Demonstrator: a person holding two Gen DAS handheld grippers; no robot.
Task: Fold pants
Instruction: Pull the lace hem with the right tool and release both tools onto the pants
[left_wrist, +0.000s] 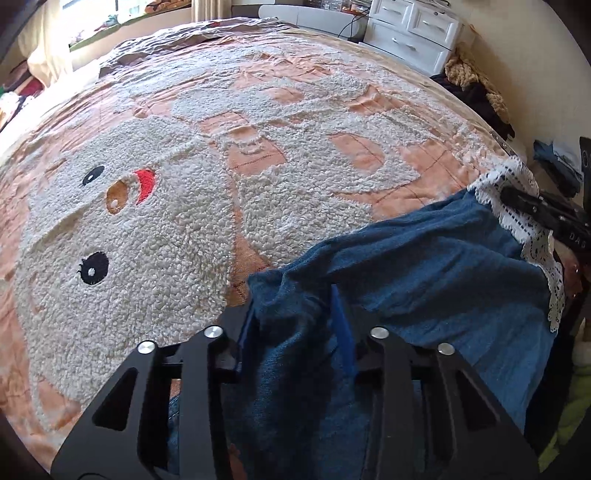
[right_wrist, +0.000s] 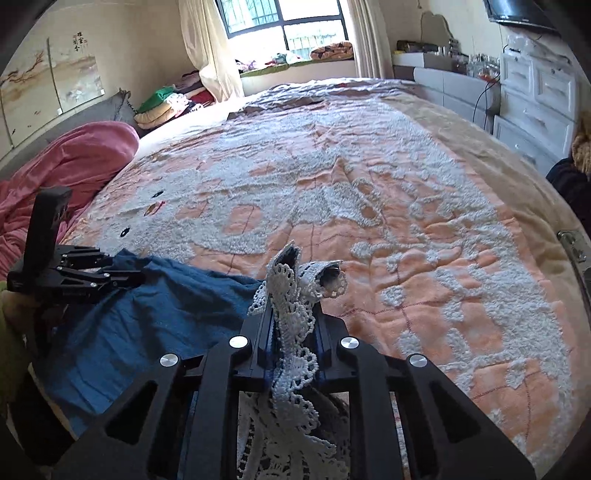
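The pants (left_wrist: 424, 280) are blue denim with a white lace hem (left_wrist: 517, 192). They hang stretched between my two grippers at the near edge of the bed. My left gripper (left_wrist: 295, 317) is shut on the blue cloth at one end. My right gripper (right_wrist: 291, 295) is shut on the lace hem (right_wrist: 295, 332) at the other end. In the right wrist view the blue cloth (right_wrist: 147, 314) runs left to the left gripper (right_wrist: 122, 278). In the left wrist view the right gripper (left_wrist: 517, 201) shows at the far right, on the lace.
The bed is covered by an orange and white fleece blanket (left_wrist: 258, 166) with a cartoon face. A pink quilt (right_wrist: 74, 162) lies at the left. White drawers (right_wrist: 535, 96) and a pile of clothes (left_wrist: 476, 85) stand past the bed's right side.
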